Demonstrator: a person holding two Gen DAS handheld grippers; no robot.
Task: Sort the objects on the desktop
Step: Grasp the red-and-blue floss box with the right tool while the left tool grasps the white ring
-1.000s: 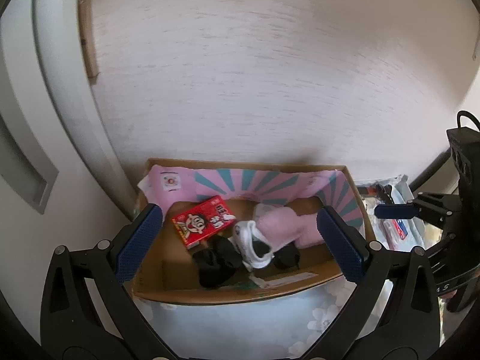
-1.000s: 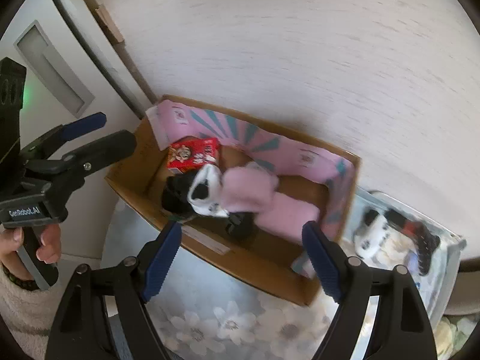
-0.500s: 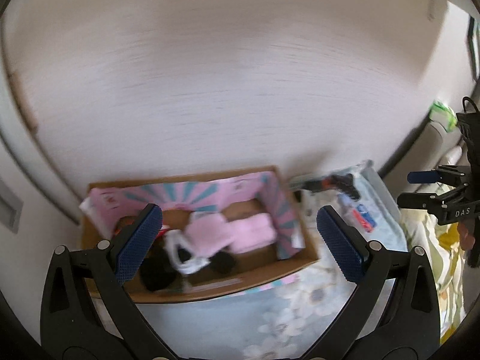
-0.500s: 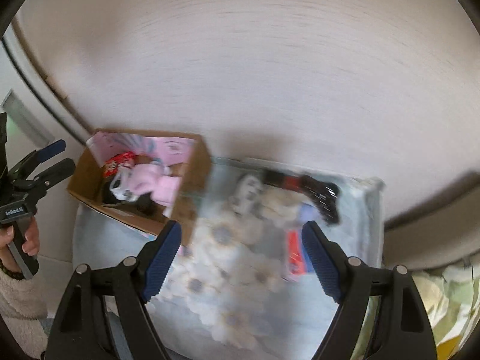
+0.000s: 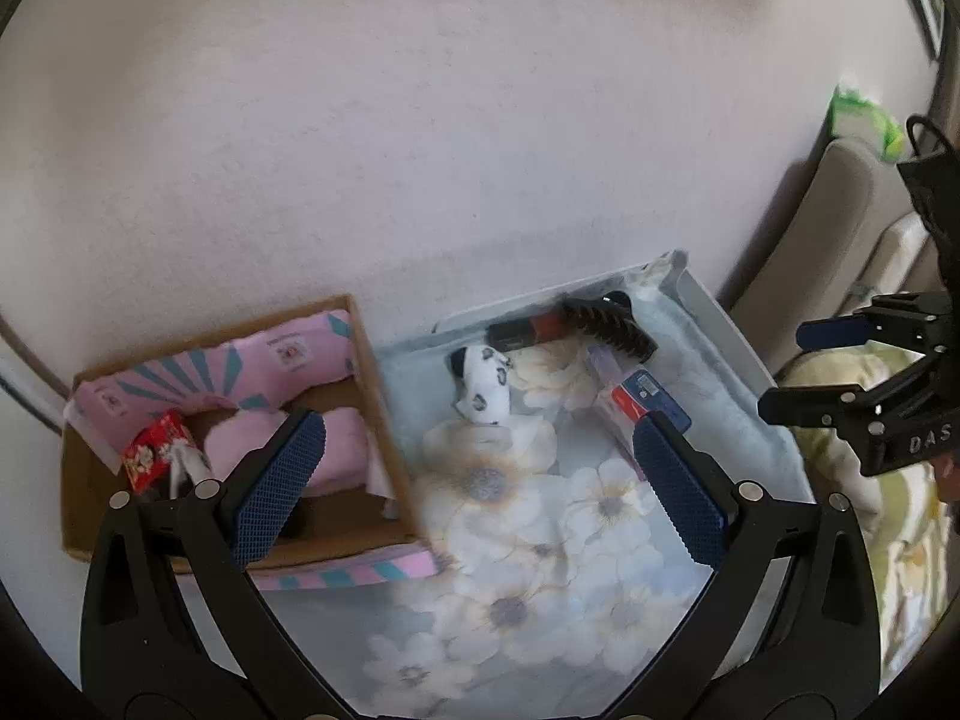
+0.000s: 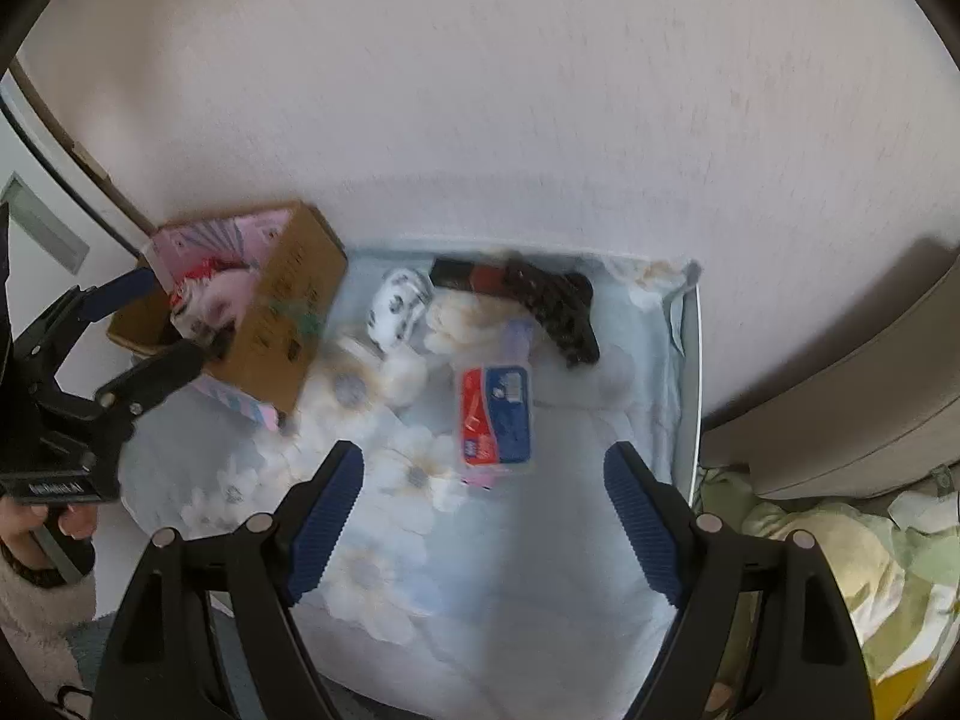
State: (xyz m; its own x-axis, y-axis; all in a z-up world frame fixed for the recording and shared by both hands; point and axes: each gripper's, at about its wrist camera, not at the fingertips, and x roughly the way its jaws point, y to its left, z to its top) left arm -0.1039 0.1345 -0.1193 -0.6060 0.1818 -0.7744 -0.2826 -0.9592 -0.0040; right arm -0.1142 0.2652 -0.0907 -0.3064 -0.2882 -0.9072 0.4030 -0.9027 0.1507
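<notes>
A pale textured wall (image 5: 420, 120) backs a table covered by a light blue cloth printed with white flowers (image 5: 540, 540). Taking the cardboard box (image 5: 384, 420) as the landmark: it sits at the cloth's left end against the wall, lined with pink and teal paper, and holds a small red packet (image 5: 153, 450) at its left side and a pink soft bundle (image 5: 336, 450) beside that.

Just right of the box lies a white sock with black spots (image 5: 483, 384), rolled up. Further right, along the wall, a black hairbrush with a red and black handle (image 6: 540, 294) lies with its long axis roughly parallel to the wall, handle toward the box and bristled head away from it. Nearer the camera than the brush, a red and blue flat packet (image 6: 497, 414) lies with its long axis running from the wall toward the front edge.

The left gripper (image 5: 480, 480) hangs above the cloth just right of the box, tongs spread wide and empty. The right gripper (image 6: 483, 525) hangs well right of the box, tongs also wide, nothing between them.
</notes>
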